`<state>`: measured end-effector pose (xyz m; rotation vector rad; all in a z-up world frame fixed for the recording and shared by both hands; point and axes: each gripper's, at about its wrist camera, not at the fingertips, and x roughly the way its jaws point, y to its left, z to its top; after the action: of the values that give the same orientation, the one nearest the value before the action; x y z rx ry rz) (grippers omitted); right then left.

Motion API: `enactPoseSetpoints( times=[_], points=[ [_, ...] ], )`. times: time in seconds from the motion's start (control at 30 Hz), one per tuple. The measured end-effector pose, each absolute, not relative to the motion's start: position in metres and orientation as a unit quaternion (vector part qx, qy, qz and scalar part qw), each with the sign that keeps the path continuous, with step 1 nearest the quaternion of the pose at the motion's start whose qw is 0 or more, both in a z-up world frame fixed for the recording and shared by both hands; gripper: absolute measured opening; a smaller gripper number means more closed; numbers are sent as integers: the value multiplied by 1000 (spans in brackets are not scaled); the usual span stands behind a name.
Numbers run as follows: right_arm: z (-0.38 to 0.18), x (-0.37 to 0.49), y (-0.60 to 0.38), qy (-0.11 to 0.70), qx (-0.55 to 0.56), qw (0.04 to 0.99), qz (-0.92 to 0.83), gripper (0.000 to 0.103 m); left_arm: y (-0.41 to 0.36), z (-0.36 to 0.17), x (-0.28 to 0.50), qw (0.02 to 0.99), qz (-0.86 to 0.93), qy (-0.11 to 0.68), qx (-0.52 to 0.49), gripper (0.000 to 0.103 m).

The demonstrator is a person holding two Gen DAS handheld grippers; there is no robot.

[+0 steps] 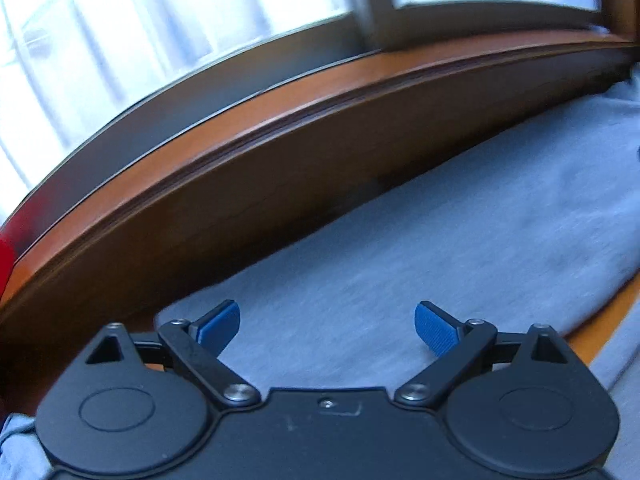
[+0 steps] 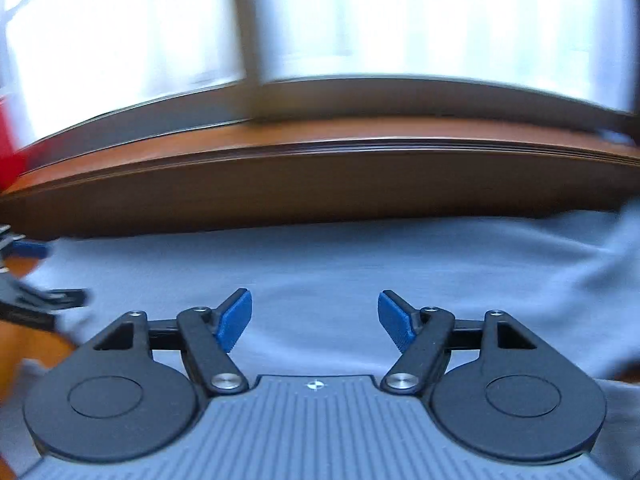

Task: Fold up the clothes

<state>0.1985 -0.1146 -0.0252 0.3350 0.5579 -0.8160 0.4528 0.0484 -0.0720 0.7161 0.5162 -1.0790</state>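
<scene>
— Nearest the left wrist camera, what is seen?
— The left gripper is seen with its blue pads spread wide; nothing is held between them. A grey garment is spread flat beneath and beyond it on the orange-brown counter.
— And from the right wrist?
— The right gripper is likewise held wide and empty above the same grey garment. The left gripper is glimpsed, blurred, at the cloth's left edge.
— Farther off?
— A wooden ledge is met at the garment's far edge, and bright window panes are seen behind it. Something red is caught at far left, too blurred to be identified.
</scene>
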Motion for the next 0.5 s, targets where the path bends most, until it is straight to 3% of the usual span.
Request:
enactPoseSetpoints(
  times=[0.3,0.5],
  points=[
    [-24,-15,-189,328,152,752,-551,73,-29,-53,330,728,-559,202,342,95],
    [-56,-138,-257,336,147,732,-574,73,-112,-67,230,737,-535,171,376,96]
  ],
)
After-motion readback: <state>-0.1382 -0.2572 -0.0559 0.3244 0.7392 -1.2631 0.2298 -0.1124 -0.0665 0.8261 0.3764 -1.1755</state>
